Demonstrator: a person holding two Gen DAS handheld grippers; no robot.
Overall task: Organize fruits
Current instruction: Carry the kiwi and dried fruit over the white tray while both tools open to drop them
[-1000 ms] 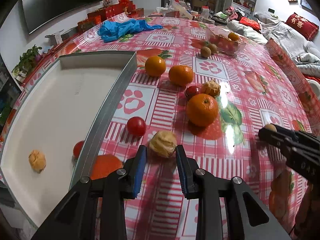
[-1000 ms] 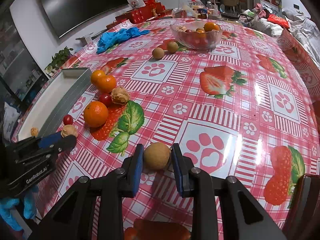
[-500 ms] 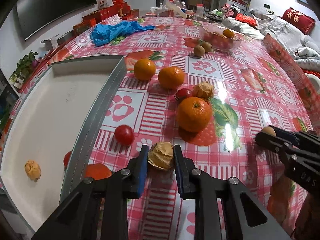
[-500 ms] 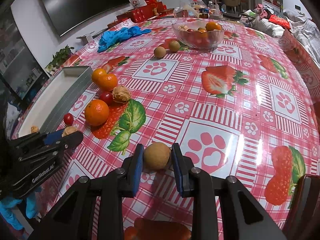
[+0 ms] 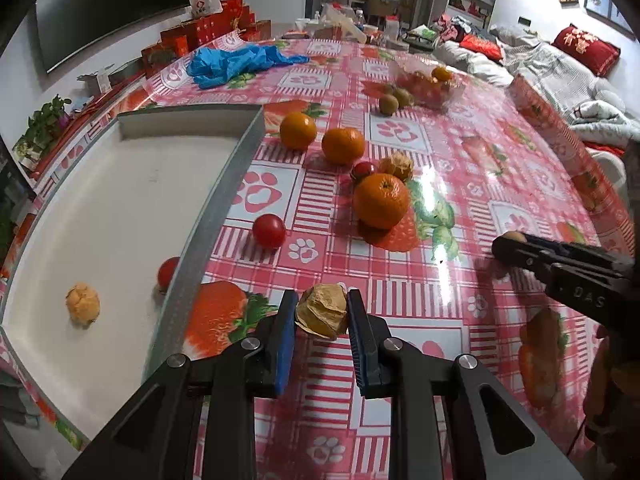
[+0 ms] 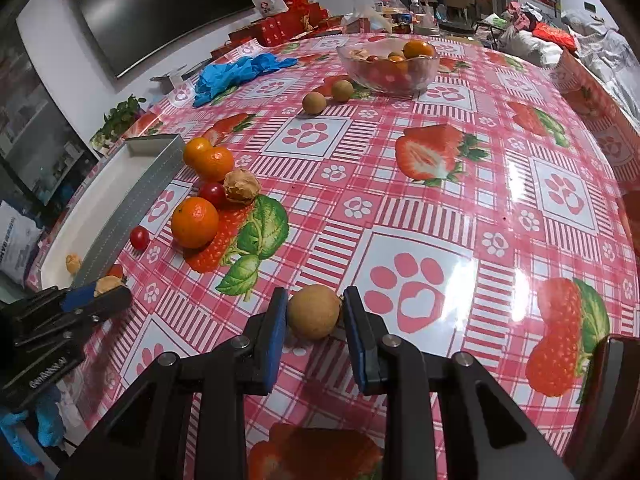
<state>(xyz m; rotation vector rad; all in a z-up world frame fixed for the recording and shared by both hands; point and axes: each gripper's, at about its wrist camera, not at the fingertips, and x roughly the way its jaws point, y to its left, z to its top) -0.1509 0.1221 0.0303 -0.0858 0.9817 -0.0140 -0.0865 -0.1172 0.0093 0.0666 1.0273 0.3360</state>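
My left gripper (image 5: 321, 297) is shut on a papery tan husk fruit (image 5: 320, 316), just right of the white tray's grey rim (image 5: 208, 216). In the tray lie another husk fruit (image 5: 83, 304) and a cherry tomato (image 5: 167, 273). My right gripper (image 6: 315, 293) is shut on a round brown fruit (image 6: 314, 314) low over the tablecloth. It also shows at the right of the left wrist view as the right gripper (image 5: 516, 240). Loose on the cloth are three oranges (image 5: 381, 206), two cherry tomatoes (image 5: 269, 231) and one more husk fruit (image 5: 396, 165).
A glass bowl (image 6: 388, 66) of fruit stands at the far side, with two brown fruits (image 6: 314, 103) beside it. Blue gloves (image 5: 236, 62) lie at the back left, with red boxes (image 5: 208, 30) behind them. The table edge curves away on the right.
The left jaws closed on the husk fruit that lay between them, then the left gripper shifted with it toward the tray. The right gripper kept still on its brown fruit.
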